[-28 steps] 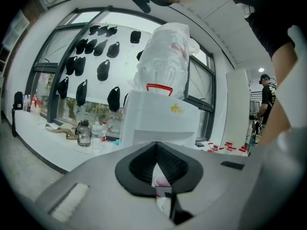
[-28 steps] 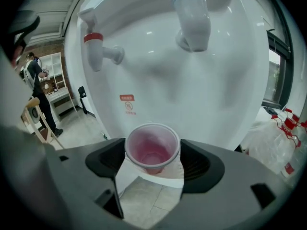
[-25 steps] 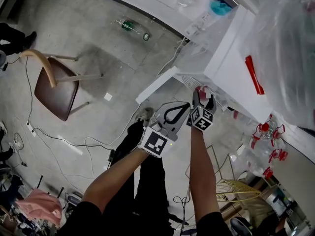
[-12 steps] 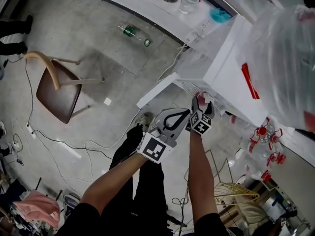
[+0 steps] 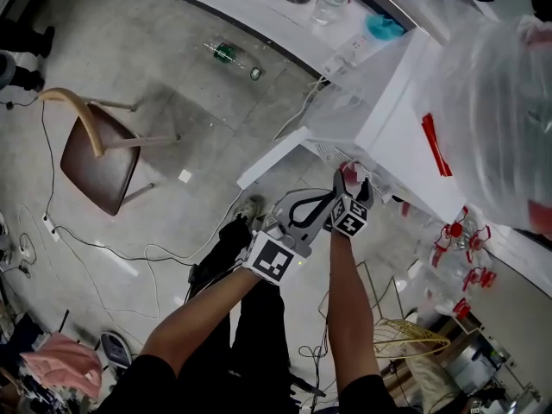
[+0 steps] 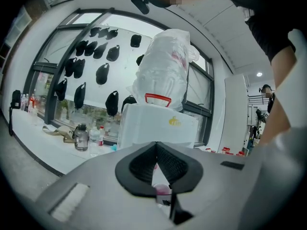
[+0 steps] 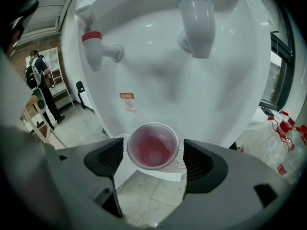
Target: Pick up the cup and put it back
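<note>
The right gripper (image 7: 153, 158) is bracketing the pink cup (image 7: 152, 146), which is standing on the water dispenser's (image 7: 158, 80) drip tray (image 7: 180, 170); its jaws are wide apart and probably need closing next, while the left gripper (image 6: 156, 150) is waiting with its jaws together.

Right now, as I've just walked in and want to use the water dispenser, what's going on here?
A person is working at the water dispenser with a gripper in each hand. The right gripper is open, its fingers on either side of a pink cup but not closed on it. The cup stands on the drip tray below the taps. The left gripper is shut on nothing and held beside the right one. The cup is not lifted at this moment.
</note>
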Motion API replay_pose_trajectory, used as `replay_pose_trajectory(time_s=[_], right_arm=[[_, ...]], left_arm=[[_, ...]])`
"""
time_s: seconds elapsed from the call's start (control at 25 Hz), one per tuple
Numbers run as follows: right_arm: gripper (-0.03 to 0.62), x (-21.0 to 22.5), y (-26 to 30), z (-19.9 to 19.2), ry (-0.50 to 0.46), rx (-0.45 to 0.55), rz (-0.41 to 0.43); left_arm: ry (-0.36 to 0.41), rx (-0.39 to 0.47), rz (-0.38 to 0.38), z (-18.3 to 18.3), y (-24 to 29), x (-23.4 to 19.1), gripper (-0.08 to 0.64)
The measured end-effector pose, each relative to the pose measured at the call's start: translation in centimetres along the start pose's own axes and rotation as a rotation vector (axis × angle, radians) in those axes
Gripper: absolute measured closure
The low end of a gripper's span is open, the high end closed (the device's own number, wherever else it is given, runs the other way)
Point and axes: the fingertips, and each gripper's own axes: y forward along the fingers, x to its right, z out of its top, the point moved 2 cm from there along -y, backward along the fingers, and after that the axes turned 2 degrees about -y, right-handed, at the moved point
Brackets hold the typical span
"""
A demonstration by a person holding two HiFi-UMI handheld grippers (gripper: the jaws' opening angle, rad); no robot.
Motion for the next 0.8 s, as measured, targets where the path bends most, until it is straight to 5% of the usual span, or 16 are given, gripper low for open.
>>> replay_pose_trajectory(time_s=[0.44,0.6,0.8], right_arm=[[0.238,-1.1,-4.4,-1.8,0.056,-0.088,0.006],[0.444,-2.3,-9.0,-0.5,0.09,-0.143,0.01],[0.551,-4.4,-15.0,3.1,0.105,-0.176,0.039]], left_arm=[[-0.016,0.002,0.025,1.6,-2.2,-0.2,0.554],[-0.037,-0.05,0.036,2.4,-3.3,-0.5,0.554],[-0.037,-0.124,0.055,5.6,-4.3,-0.6,0.554]])
